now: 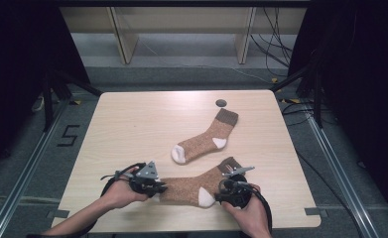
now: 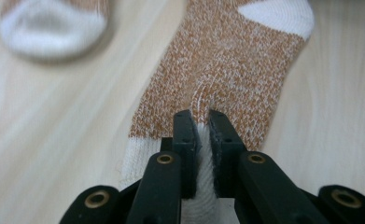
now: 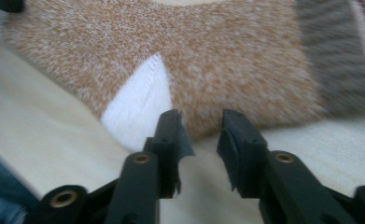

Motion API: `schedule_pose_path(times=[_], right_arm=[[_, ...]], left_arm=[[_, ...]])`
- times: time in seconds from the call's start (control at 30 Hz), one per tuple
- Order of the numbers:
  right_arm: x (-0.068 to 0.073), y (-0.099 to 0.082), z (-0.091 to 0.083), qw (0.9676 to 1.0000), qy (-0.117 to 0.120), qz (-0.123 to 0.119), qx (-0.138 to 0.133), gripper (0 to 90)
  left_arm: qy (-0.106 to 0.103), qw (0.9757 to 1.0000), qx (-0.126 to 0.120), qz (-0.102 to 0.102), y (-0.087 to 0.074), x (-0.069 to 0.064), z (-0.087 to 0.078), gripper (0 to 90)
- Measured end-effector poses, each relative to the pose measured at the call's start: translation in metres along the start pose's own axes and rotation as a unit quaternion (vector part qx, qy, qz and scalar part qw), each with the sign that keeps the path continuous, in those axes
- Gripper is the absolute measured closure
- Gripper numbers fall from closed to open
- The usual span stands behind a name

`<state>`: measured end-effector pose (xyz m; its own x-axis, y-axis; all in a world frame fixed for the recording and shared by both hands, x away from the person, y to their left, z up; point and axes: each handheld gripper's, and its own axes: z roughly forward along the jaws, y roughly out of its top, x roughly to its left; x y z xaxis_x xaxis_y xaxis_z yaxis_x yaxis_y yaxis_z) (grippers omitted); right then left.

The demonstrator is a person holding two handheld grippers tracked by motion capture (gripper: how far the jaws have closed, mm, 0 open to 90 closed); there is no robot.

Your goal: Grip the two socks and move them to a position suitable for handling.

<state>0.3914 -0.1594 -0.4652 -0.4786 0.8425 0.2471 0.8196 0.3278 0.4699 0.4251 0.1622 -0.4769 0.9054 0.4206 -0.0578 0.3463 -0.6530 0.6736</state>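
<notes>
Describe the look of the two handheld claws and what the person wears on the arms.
Both the left claw and the right claw are black, each with a grey three-cornered plate on top and a trailing black cable. Their flat jaws have brass-coloured pivot rivets. The forearms show no sleeves.

The wooden table [image 1: 132,124] lies bare across its whole left half and along the far edge, so a hand could sweep in there freely. Two things break up the middle: the far sock [image 1: 206,139], lying diagonally right of centre, and a small dark disc [image 1: 221,103] just beyond its cuff. A strip of open wood runs between that sock and the near sock [image 1: 191,187] (narrow, but clear). The near sock's toe end is taken by the left gripper [image 1: 158,189], jaws pinched on the fabric; the right gripper [image 1: 229,191] crowds its heel, jaws parted. The right edge of the table stays open.
</notes>
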Motion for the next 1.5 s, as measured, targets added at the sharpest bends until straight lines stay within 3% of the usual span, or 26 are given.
schedule_pose_path(times=[0.07,0.13,0.2,0.23,0.33,0.4,0.5,0.57,0.63,0.7,0.77,0.87,0.97,1.07,1.1,1.13,1.3,1.4,1.5], right_arm=[[-0.004,0.004,-0.011,0.9995,-0.006,-0.022,-0.021,63.6],[-0.013,0.013,-0.023,0.9984,-0.03,-0.029,-0.039,60.6],[-0.024,0.023,-0.029,0.9975,-0.048,-0.005,-0.053,57.8],[-0.032,0.029,-0.029,0.9965,-0.054,-0.005,-0.063,55.9],[-0.048,0.046,-0.018,0.9953,-0.073,-0.003,-0.064,51.1],[-0.053,0.055,-0.006,0.9955,-0.076,-0.008,-0.057,47.8],[-0.056,0.068,0.012,0.9961,-0.072,-0.025,-0.045,45.8],[-0.058,0.074,0.022,0.9959,-0.078,-0.035,-0.03,49.4],[-0.059,0.074,0.028,0.9956,-0.086,-0.036,-0.013,53.8],[-0.06,0.073,0.028,0.9962,-0.08,-0.031,-0.015,61.9],[-0.056,0.071,0.024,0.9943,-0.096,-0.046,-0.011,70.9],[-0.05,0.063,0.02,0.9951,-0.089,-0.044,0.008,72.7],[-0.047,0.055,0.014,0.9965,-0.069,-0.044,0.015,70.7],[-0.051,0.056,0.005,0.9969,-0.068,-0.037,-0.014,63.1],[-0.052,0.058,0.003,0.9968,-0.07,-0.027,-0.025,60.6],[-0.054,0.061,0.0,0.9959,-0.076,-0.031,-0.036,58.0],[-0.061,0.076,-0.005,0.994,-0.086,-0.015,-0.066,49.8],[-0.067,0.082,-0.005,0.9933,-0.091,-0.01,-0.071,47.9],[-0.07,0.084,-0.005,0.9932,-0.091,-0.008,-0.073,47.6]], left_arm=[[-0.002,0.9999,-0.006,-0.013,-0.008,0.005,-0.007,80.9],[0.003,0.9991,-0.025,-0.035,-0.013,0.009,-0.011,74.6],[0.013,0.9974,-0.041,-0.058,-0.015,0.013,-0.015,62.6],[0.018,0.9957,-0.054,-0.074,-0.015,0.014,-0.017,58.3],[0.028,0.9923,-0.077,-0.092,-0.014,0.013,-0.024,54.8],[0.029,0.9921,-0.075,-0.096,-0.015,0.012,-0.026,54.8],[0.037,0.9939,-0.048,-0.092,-0.018,0.012,-0.019,56.3],[0.037,0.9943,-0.034,-0.094,-0.021,0.012,-0.012,57.9],[0.038,0.9956,-0.02,-0.083,-0.022,0.014,-0.007,60.1],[0.056,0.9962,-0.004,-0.066,-0.022,0.016,-0.003,61.9],[0.069,0.996,-0.002,-0.057,-0.022,0.021,0.0,62.9],[0.085,0.9944,0.005,-0.062,-0.018,0.03,-0.002,62.5],[0.104,0.9922,-0.019,-0.066,-0.005,0.039,-0.006,55.6],[0.119,0.9887,-0.071,-0.057,0.024,0.045,-0.004,42.2],[0.12,0.9882,-0.078,-0.053,0.034,0.047,0.001,38.9],[0.118,0.9884,-0.083,-0.05,0.044,0.05,0.007,36.3],[0.103,0.9918,-0.062,-0.042,0.077,0.063,0.055,30.9],[0.101,0.9929,-0.044,-0.047,0.084,0.069,0.077,30.6],[0.097,0.994,-0.035,-0.036,0.087,0.067,0.089,31.1]])
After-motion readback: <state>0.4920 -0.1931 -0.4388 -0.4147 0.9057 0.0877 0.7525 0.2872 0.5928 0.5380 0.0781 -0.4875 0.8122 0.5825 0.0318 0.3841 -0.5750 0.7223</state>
